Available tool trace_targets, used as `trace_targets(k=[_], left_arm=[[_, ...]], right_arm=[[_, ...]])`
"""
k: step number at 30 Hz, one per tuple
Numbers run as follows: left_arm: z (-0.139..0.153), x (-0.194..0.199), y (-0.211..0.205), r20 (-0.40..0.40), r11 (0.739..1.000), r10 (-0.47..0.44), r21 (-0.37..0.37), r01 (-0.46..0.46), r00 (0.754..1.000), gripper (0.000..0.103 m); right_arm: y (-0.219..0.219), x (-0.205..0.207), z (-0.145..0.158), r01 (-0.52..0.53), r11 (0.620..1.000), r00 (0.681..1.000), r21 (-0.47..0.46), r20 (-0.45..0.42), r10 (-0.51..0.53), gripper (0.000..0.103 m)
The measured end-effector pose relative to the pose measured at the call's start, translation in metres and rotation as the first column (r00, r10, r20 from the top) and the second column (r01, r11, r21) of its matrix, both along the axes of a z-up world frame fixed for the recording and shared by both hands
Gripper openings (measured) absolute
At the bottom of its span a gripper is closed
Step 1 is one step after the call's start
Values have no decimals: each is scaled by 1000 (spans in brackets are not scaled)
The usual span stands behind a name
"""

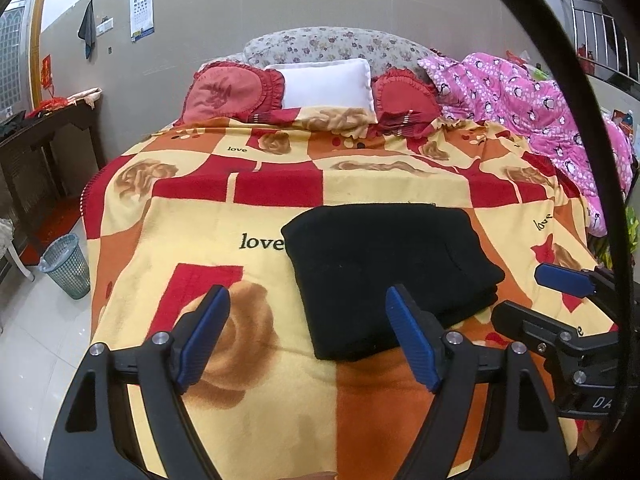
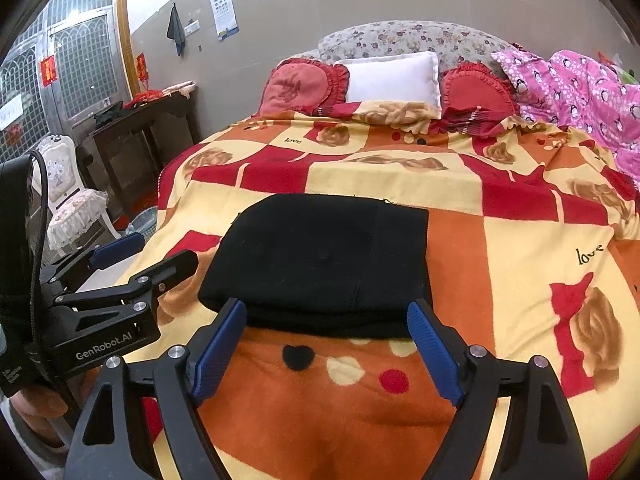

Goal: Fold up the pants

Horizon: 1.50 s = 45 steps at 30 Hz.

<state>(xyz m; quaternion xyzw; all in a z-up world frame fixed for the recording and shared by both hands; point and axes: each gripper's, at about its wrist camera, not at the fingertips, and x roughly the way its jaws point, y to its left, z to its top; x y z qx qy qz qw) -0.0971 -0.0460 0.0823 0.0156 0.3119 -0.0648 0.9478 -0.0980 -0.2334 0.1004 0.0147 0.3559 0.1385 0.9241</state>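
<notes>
The black pants (image 1: 384,268) lie folded into a compact rectangle on the red, orange and yellow blanket (image 1: 224,216) of the bed; they also show in the right wrist view (image 2: 324,264). My left gripper (image 1: 308,336) is open and empty, held above the blanket just short of the pants' near left corner. My right gripper (image 2: 332,352) is open and empty, its jaws spread just in front of the pants' near edge. Each gripper shows in the other's view: the right one (image 1: 560,300) at the right, the left one (image 2: 132,256) at the left.
Red frilled cushions (image 1: 236,92) and a white pillow (image 1: 328,84) lie at the head of the bed. A pink quilt (image 1: 532,108) is heaped at the right. A mesh waste bin (image 1: 66,266), a dark side table (image 1: 48,136) and a white chair (image 2: 68,196) stand left of the bed.
</notes>
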Motion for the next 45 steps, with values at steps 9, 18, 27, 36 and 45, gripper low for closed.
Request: trace_targets(k=[9,18,27,36,45], left_arm=[[0,-2,0,0,1000,-1,1,1,1000,80],[-1,-7,0,-1,1000,4,6,-4,1000,80],[-1,-8,1,-2,1000,4,5,-4,1000,80],[-2,-7,1,-10,1000,5,0,-5,1000,80],[-4,-5,1,-19,1000,7,0,-7,1000,80]], right_arm=[[3,-4,0,-6,1000,1000,-8,-5,6,85],[3,-3,-3,-10,1000,1000,-17,-19,10,85],[5,-1,-7,-17,1000,999,-23,-36,16,85],[4,-4,-2,-18,1000,1000,-19,-19,18,85],[5,-2,-6,-19,999,999,-26,-34,18,85]])
